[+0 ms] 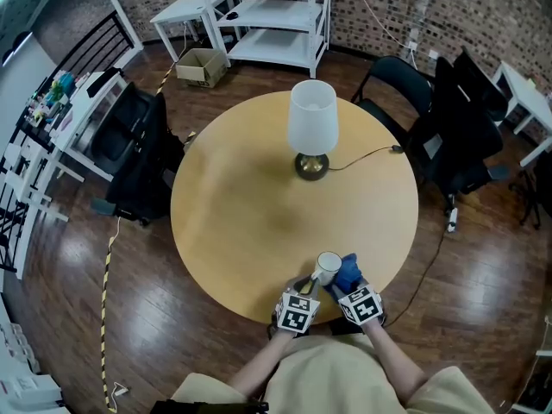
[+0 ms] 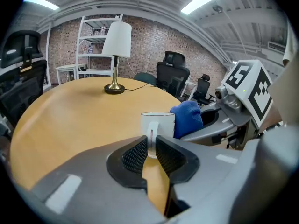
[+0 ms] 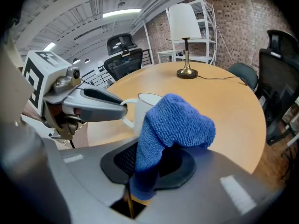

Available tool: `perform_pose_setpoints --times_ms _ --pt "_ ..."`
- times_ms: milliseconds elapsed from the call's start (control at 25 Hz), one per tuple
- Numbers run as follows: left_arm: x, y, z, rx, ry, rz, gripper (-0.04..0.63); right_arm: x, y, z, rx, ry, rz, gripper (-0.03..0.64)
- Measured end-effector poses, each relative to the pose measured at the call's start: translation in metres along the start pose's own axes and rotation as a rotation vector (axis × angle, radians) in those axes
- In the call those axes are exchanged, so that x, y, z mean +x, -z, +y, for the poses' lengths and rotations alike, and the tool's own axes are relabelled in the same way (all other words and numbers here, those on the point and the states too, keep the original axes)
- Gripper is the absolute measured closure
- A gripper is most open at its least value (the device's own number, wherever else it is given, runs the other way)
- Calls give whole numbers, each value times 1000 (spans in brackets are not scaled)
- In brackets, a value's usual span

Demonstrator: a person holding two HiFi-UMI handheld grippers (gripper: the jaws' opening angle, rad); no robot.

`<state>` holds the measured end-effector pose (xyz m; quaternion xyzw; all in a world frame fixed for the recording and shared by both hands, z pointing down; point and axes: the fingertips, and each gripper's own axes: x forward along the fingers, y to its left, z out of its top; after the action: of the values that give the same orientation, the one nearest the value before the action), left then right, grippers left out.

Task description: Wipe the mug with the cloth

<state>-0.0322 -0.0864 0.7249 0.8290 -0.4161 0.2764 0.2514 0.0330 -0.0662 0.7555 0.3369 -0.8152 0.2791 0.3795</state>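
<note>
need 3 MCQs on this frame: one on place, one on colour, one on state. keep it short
1. Where is the lamp?
A. On the table, beyond the mug
B. On the floor
C. On a shelf

2. What colour is the cloth in the right claw?
A. Red
B. Blue
C. Green

3. What is the left claw doing?
A. Open and empty
B. Shut on the lamp cord
C. Shut on the mug's handle

Answers:
1 A: its base sits on the tabletop past the mug.
2 B: blue terry cloth is pinched between the jaws.
3 C: both pads press on the white handle.
</note>
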Motion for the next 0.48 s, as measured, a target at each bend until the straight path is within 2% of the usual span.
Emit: perform_pose_setpoints --times_ms 160,480 --pt "3 -15 -11 8 38 -20 549 -1 0 4 -14 -26 0 538" --pt "3 -16 -35 150 126 11 551 -1 4 36 -210 -169 70 538"
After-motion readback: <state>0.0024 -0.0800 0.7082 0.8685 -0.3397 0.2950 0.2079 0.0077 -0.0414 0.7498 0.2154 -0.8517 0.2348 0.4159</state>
